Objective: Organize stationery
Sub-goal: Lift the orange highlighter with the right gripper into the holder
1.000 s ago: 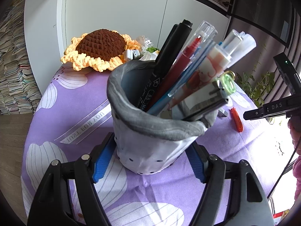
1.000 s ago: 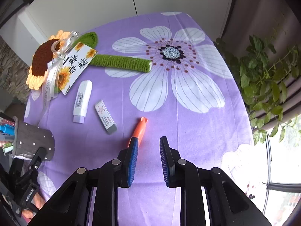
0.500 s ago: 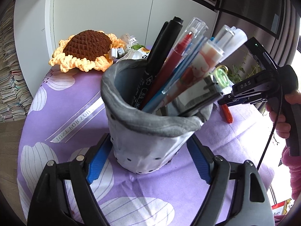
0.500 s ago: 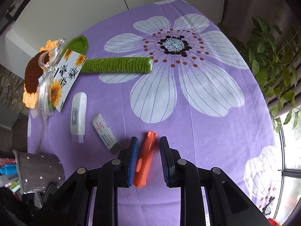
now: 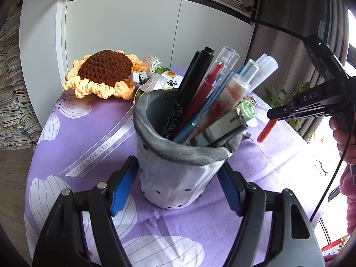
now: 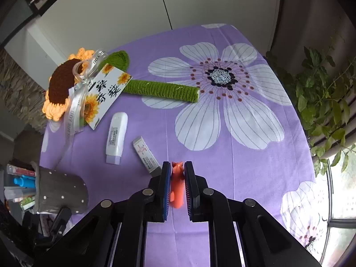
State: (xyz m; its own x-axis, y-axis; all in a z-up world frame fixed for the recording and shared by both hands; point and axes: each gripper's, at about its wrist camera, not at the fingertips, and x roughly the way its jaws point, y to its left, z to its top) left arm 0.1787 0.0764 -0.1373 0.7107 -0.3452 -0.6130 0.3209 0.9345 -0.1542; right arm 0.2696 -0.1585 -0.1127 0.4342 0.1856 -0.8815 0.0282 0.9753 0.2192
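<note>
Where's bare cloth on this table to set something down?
The big white flower print, between the green crochet stem and the plant-side edge, lies bare. Crowded: the strip from sunflower past correction tape and eraser to pen holder.

Both your views are daylit and bright, sharp at centre. Light comes from the window (image 6: 340, 191) at the right, blown out to white there in both frames. The purple flowered cloth on the table (image 6: 233, 178) is evenly lit; soft shadow falls left of the grey dotted fabric pen pot (image 5: 178, 173). Heavy fisheye bending: white cupboard doors (image 5: 124, 35) curve, corners go black. The stacked books (image 5: 11, 102) at your left edge smear slightly.
</note>
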